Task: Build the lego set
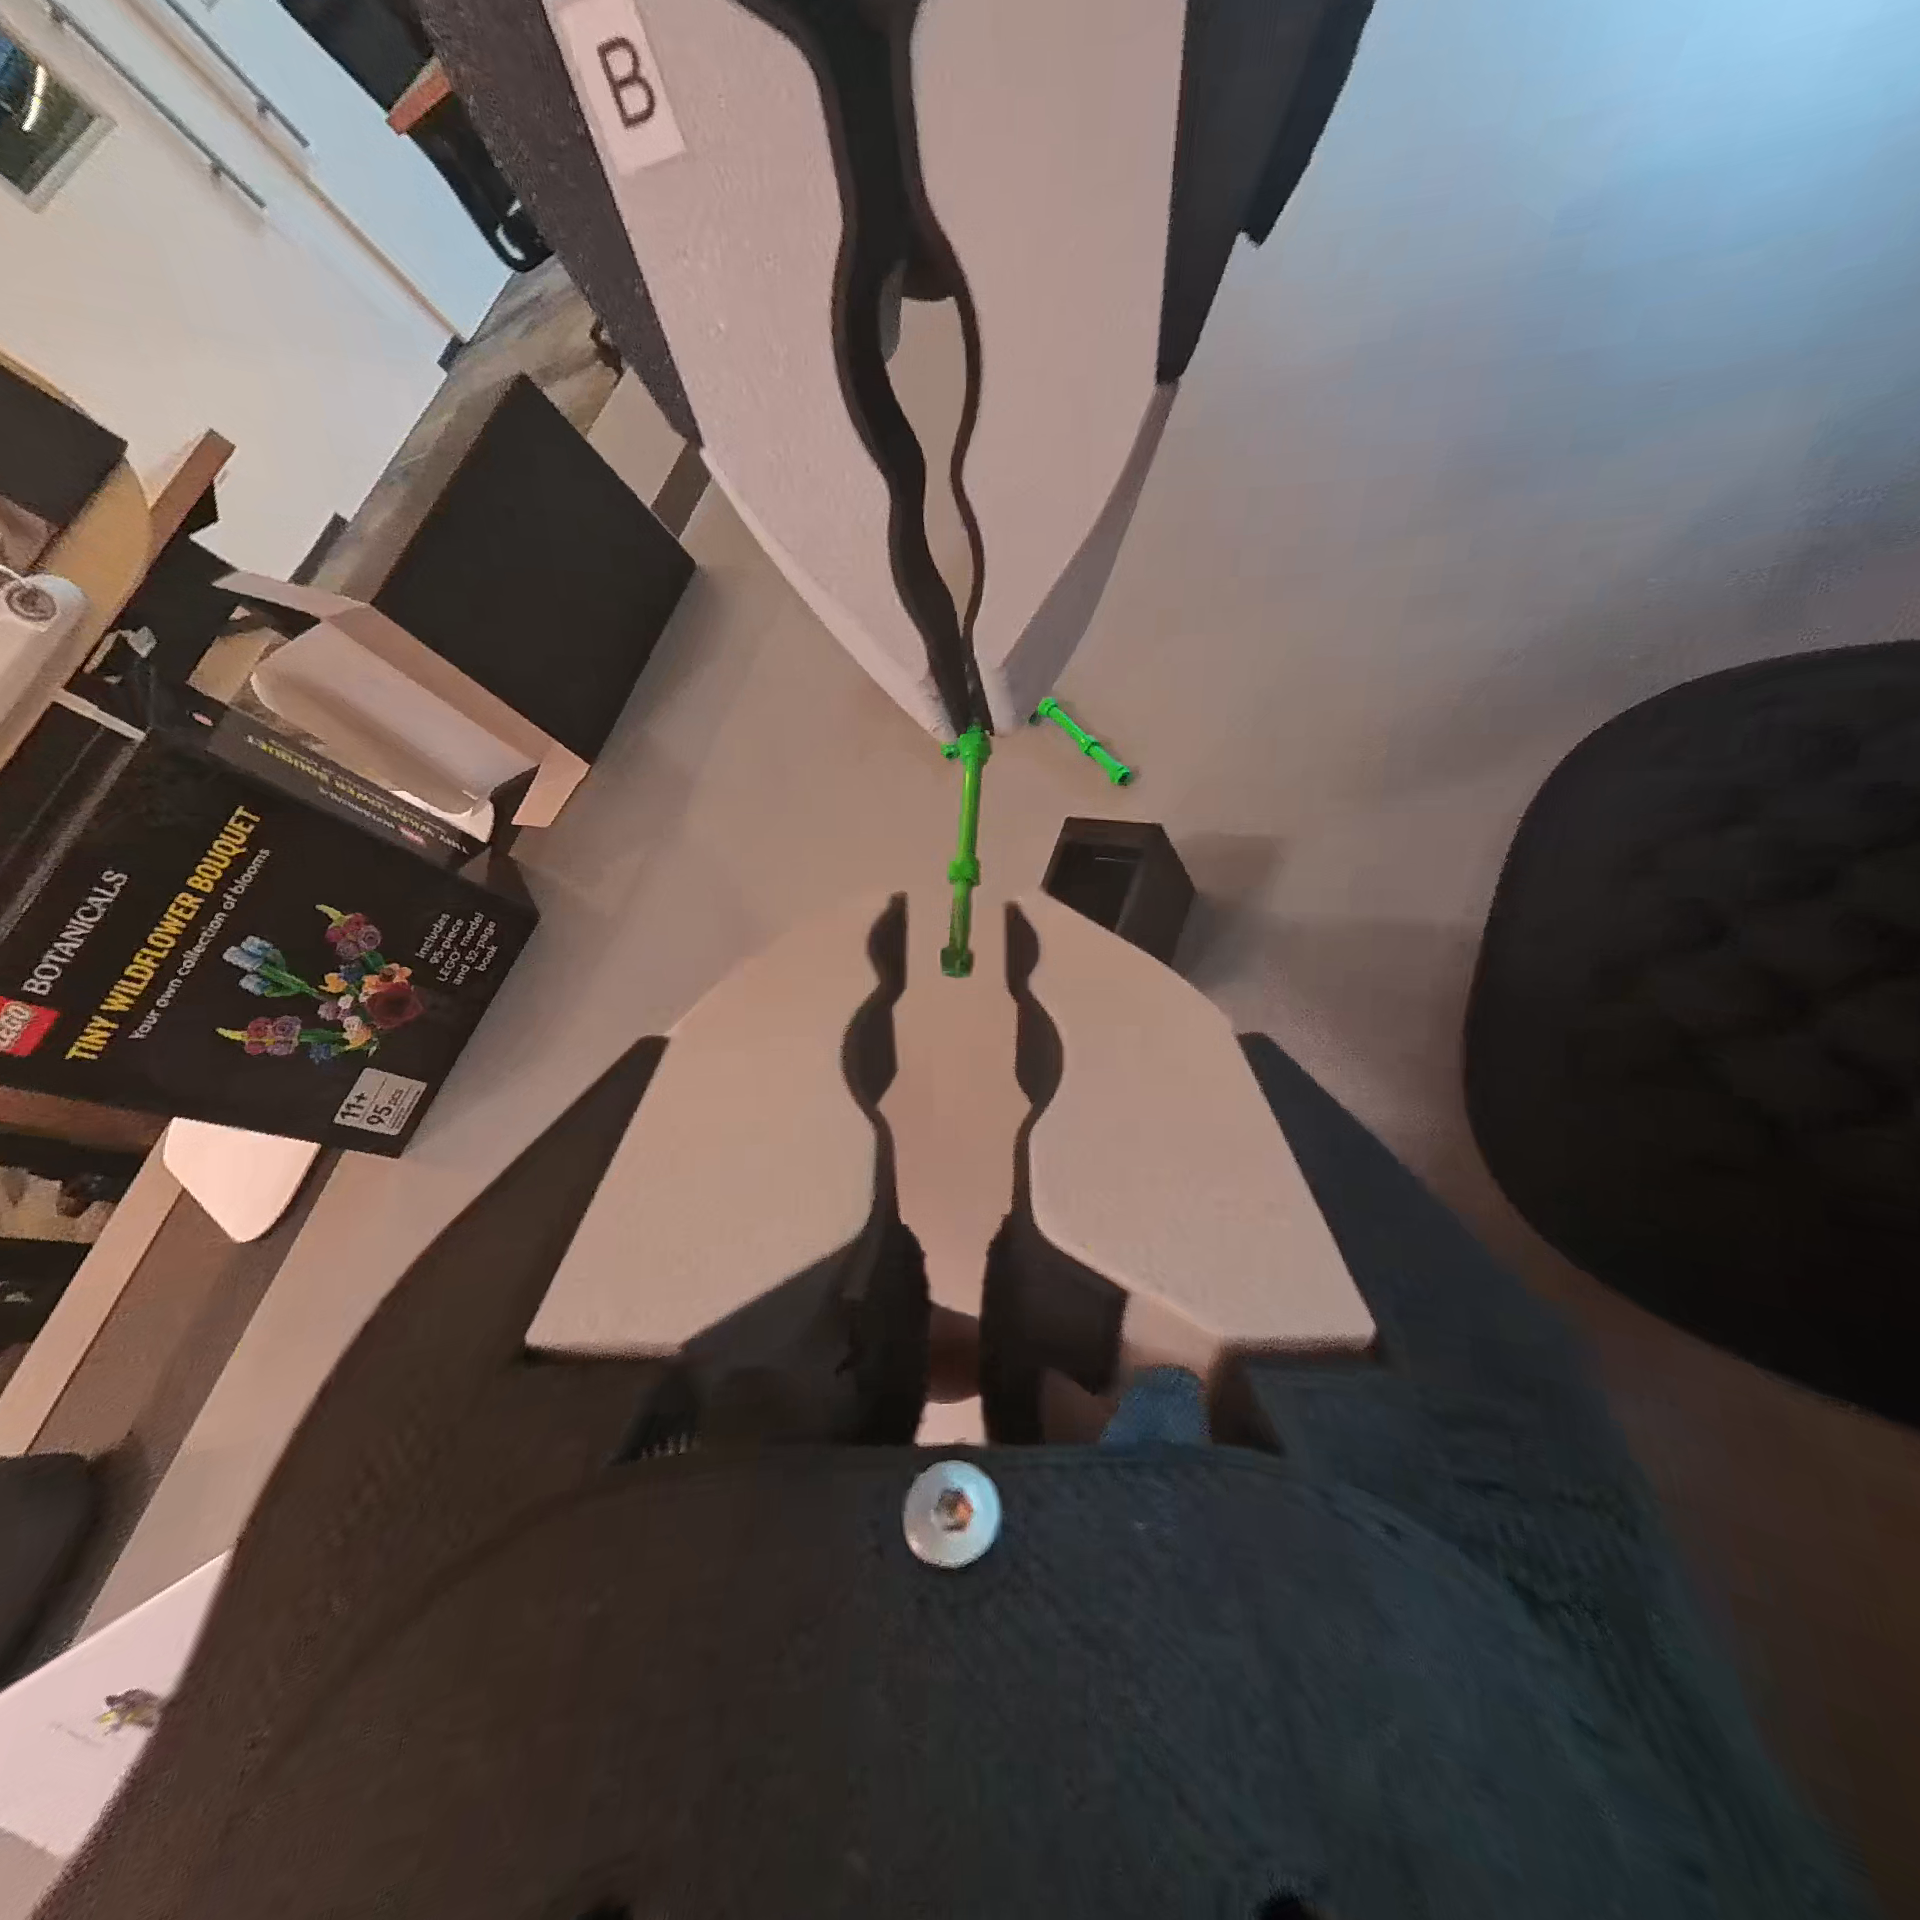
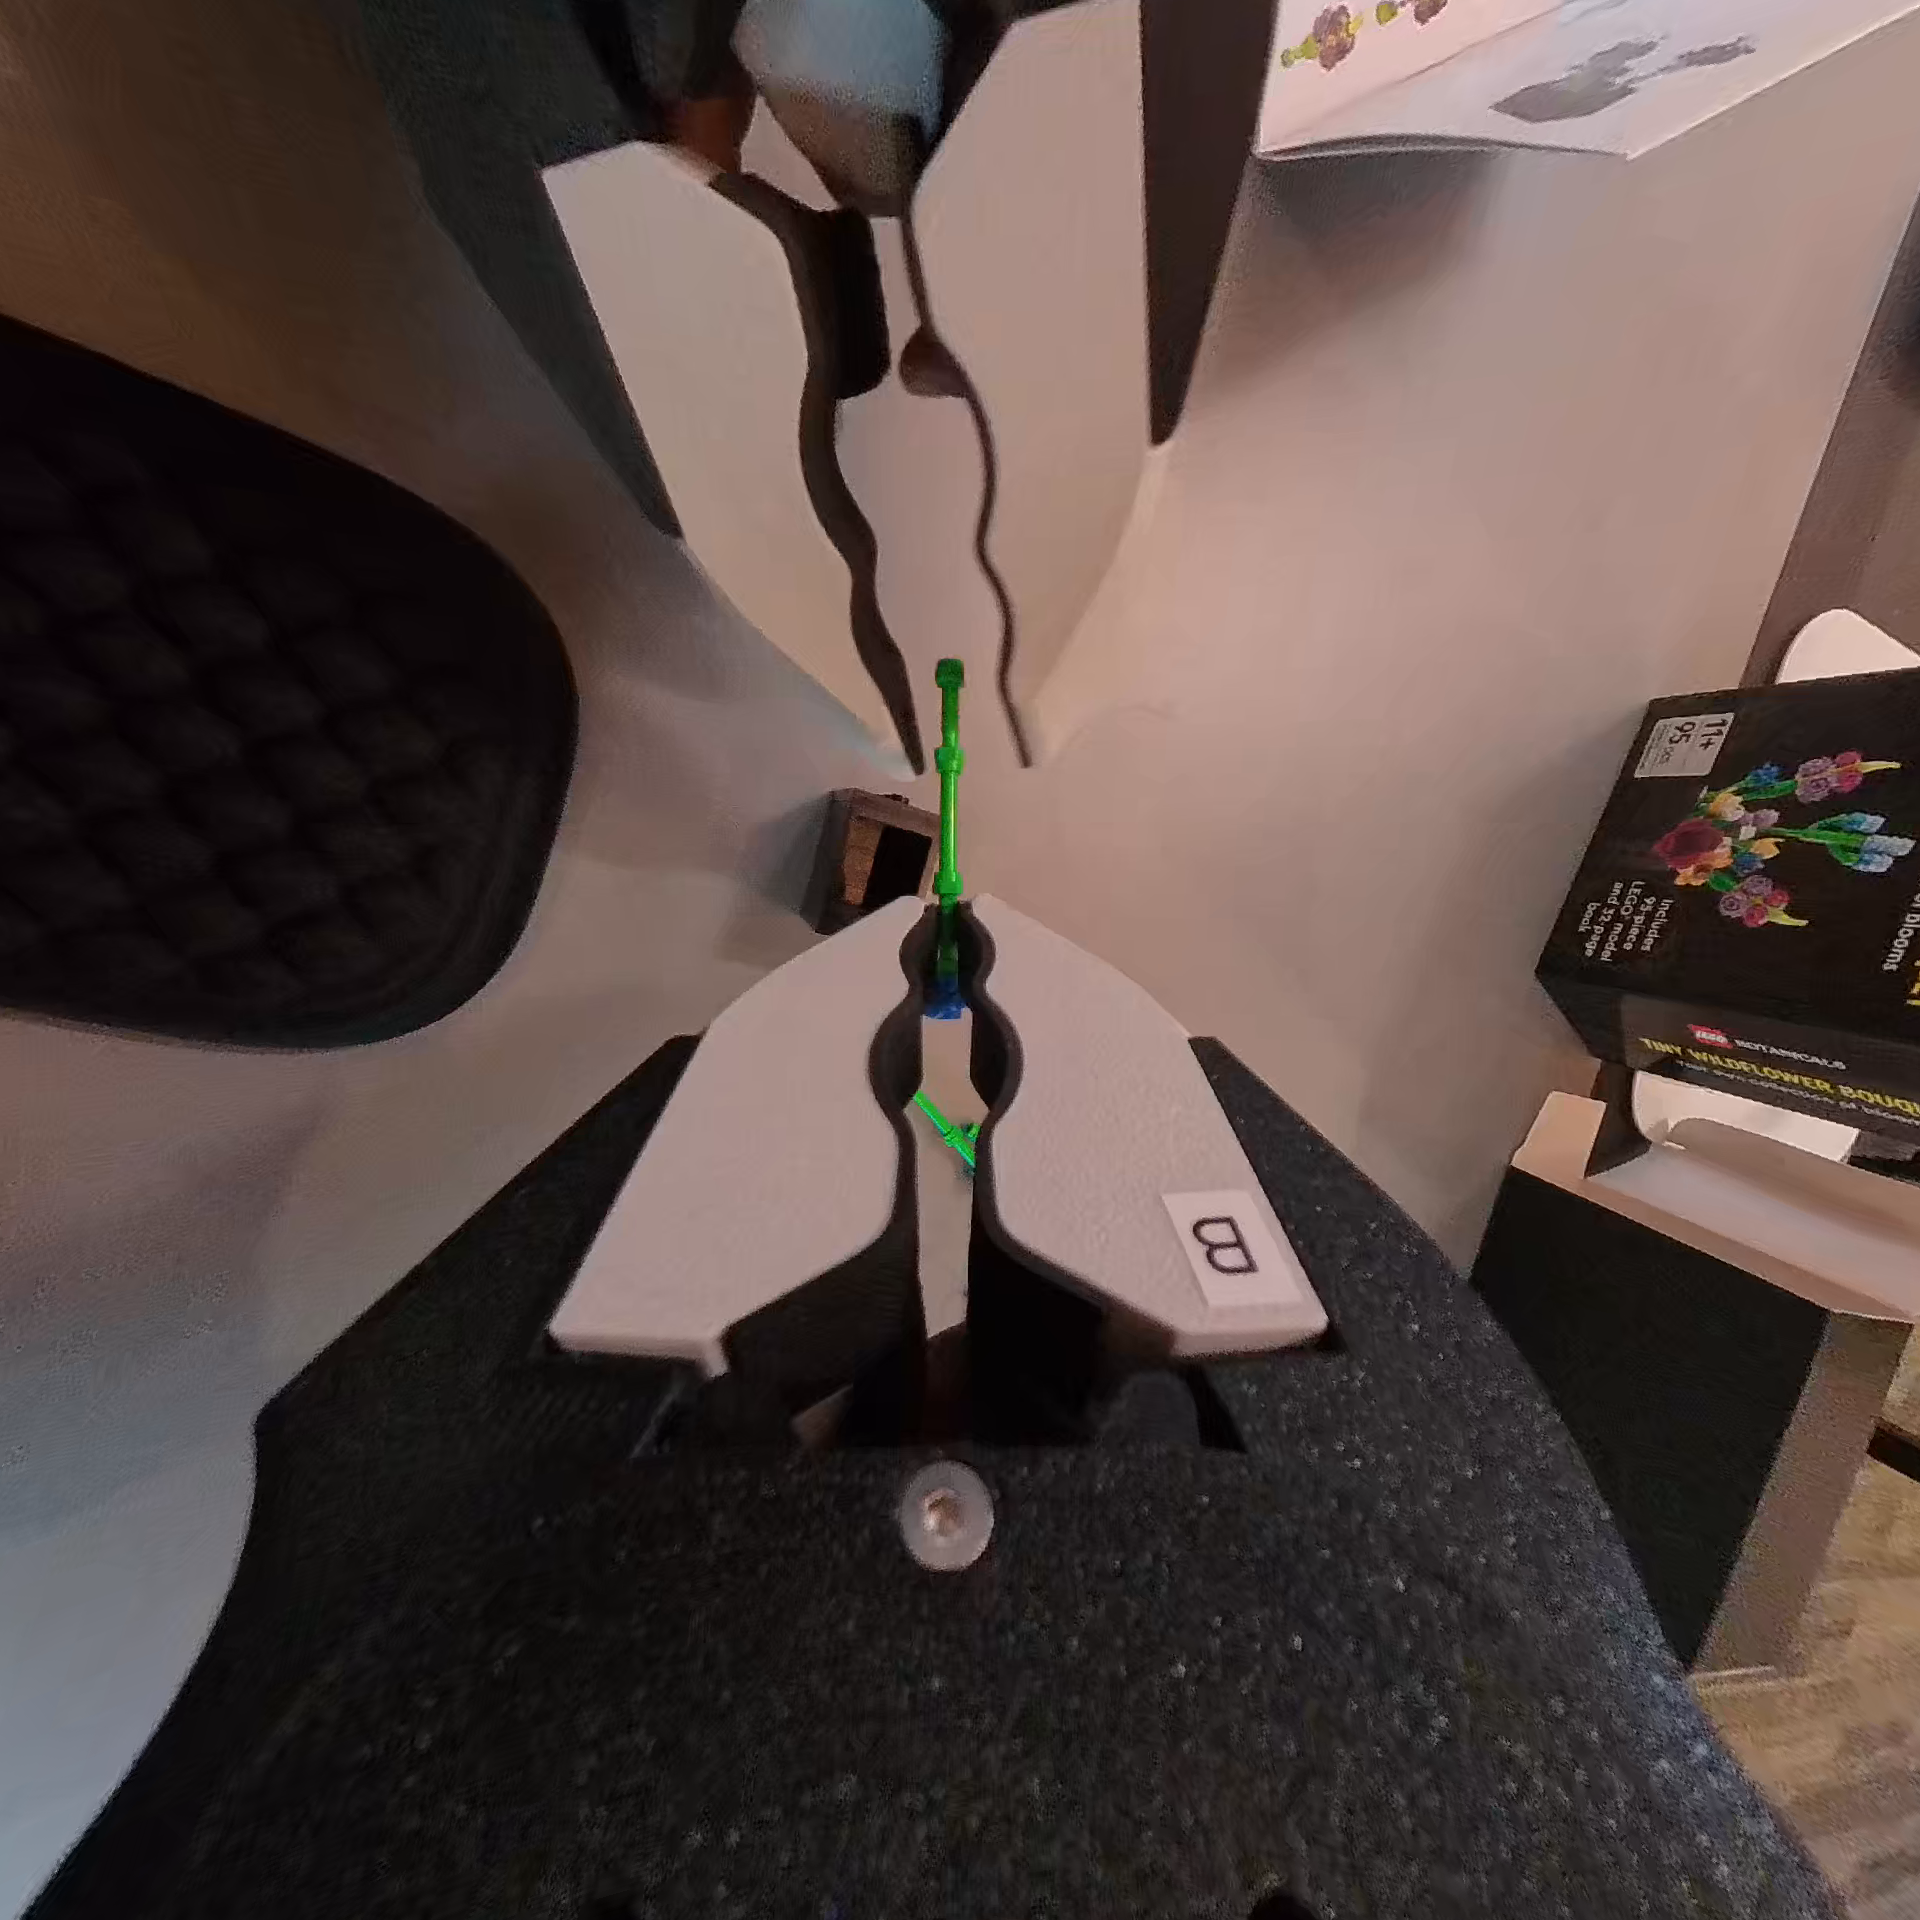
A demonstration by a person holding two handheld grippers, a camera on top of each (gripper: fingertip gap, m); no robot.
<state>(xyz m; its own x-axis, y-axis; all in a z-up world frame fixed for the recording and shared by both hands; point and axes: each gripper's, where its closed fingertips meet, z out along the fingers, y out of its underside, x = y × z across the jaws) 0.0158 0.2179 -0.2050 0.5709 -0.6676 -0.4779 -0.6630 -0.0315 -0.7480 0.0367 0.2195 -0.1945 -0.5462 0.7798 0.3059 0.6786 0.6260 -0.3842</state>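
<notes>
A pale grey table [image 1: 1351,520] fills both views, with floor and furniture beyond its far-left edge in the left wrist view. The largest thing on it is a black quilted cushion [image 1: 1704,1029] at the right of that view, well apart from the work. Next comes the black lego box [image 1: 260,977] at the left, with an opened white carton [image 1: 395,675] behind it, and a printed instruction sheet [image 2: 1538,73] at the top right of the right wrist view. A small dark open-topped holder [image 1: 1117,868] stands just right of the grippers.

The right gripper [image 2: 951,914] is clamped nearly closed on one end of a thin green stem [image 2: 948,800], with a small blue piece [image 2: 943,1003] sitting between its pads further back. The stem is held off the table, pointing at the left gripper [image 1: 954,914], whose jaws are parted and hold nothing; the stem's free end lies between them. A second green stem [image 1: 1083,740] lies on the table just beside the right gripper's tips.

The risks, as I judge them: the stem is slender and jointed, so closing the left jaws off-centre could bend it or pop a joint apart. The right gripper pinches only the very end, so any sideways push may pivot the stem or pull it free. The blue piece looks loosely seated and might drop.
</notes>
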